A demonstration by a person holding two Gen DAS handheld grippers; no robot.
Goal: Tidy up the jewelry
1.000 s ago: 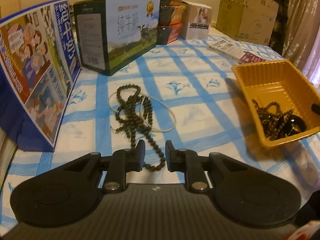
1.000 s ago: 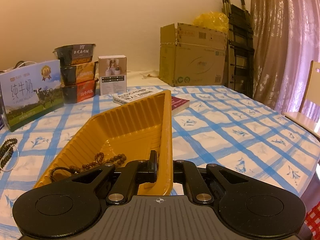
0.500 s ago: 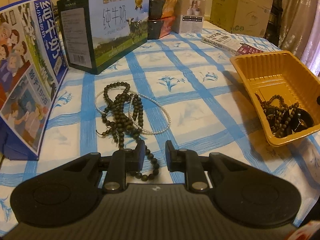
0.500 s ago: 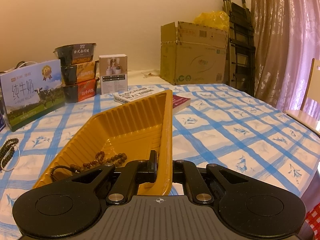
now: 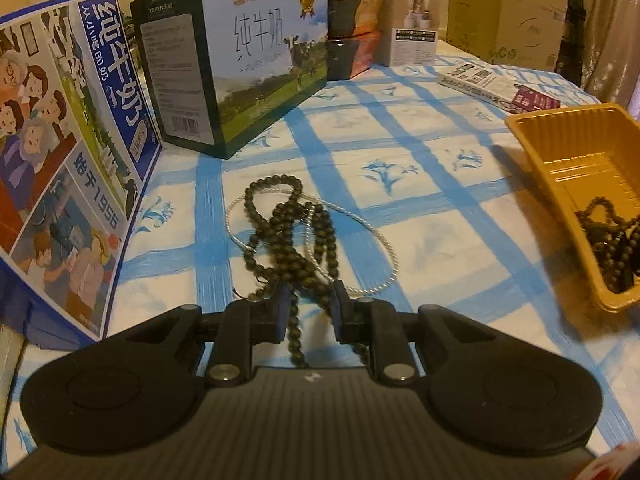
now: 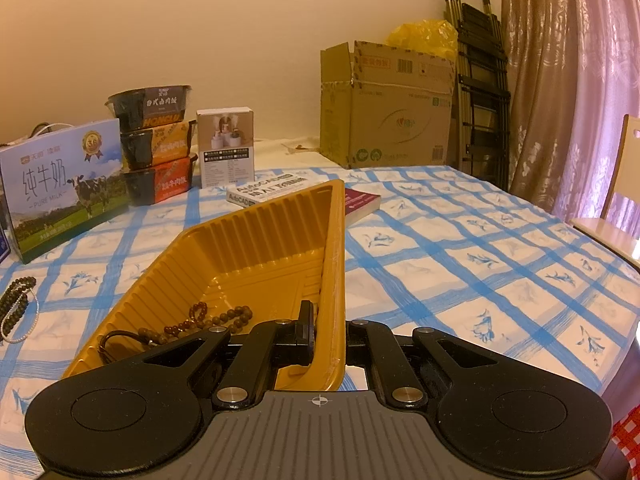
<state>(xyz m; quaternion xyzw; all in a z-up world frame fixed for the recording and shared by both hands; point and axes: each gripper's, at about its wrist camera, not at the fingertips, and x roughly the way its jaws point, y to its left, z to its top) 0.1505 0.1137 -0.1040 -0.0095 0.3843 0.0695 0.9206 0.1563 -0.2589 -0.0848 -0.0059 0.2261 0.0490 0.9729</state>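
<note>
A long dark bead necklace lies tangled on the blue-checked tablecloth, over a thin white bead chain. My left gripper is low over the near end of the pile. It is open, and a dark strand runs through the gap without the pads pressing on it. The yellow plastic tray sits to the right with dark beads inside. In the right wrist view my right gripper is shut on the near wall of the tray, which holds brown beads. The necklace pile shows at the far left.
A blue milk carton stands close on the left and a green-white milk box behind the pile. Stacked food bowls, a small white box, a book and a cardboard box line the back. A chair stands right.
My left gripper has moved forward and down onto the bead pile, so a dark strand now lies between its fingers. The right gripper and the tray have not moved.
</note>
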